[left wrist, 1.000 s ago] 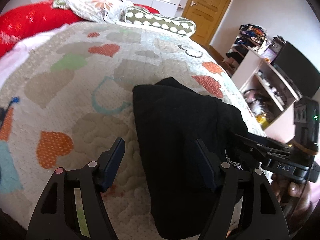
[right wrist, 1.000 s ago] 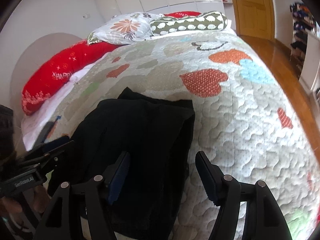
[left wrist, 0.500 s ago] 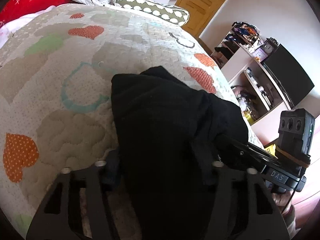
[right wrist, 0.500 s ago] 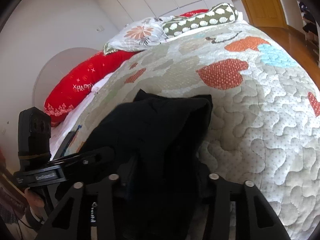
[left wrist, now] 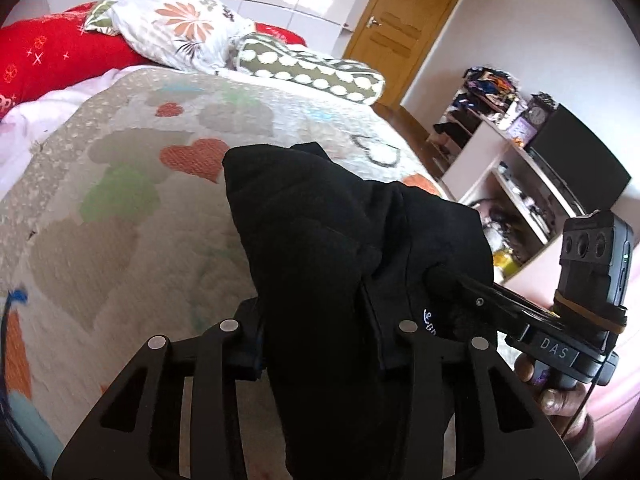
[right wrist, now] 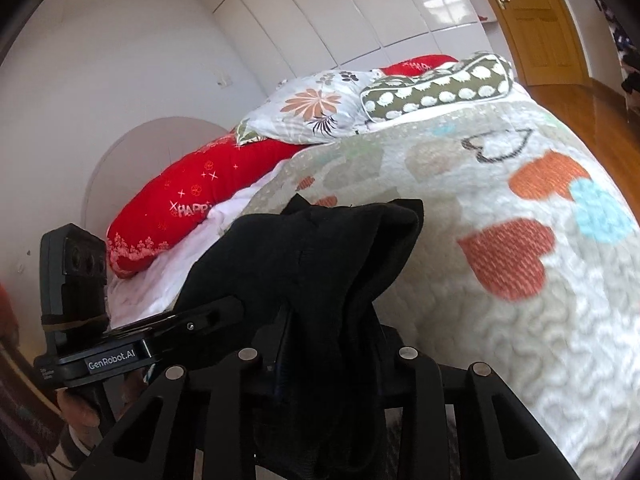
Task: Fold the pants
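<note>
A quilted bed patterned with hearts is seen beneath black pants, whose near end is raised off the quilt while the far end rests on it. The bunched cloth is pinched by the left gripper and the right gripper, jaws narrow and closing on fabric. If only outer layers are caught, the thick bundle could be dropped or the fold dragged crooked.
</note>
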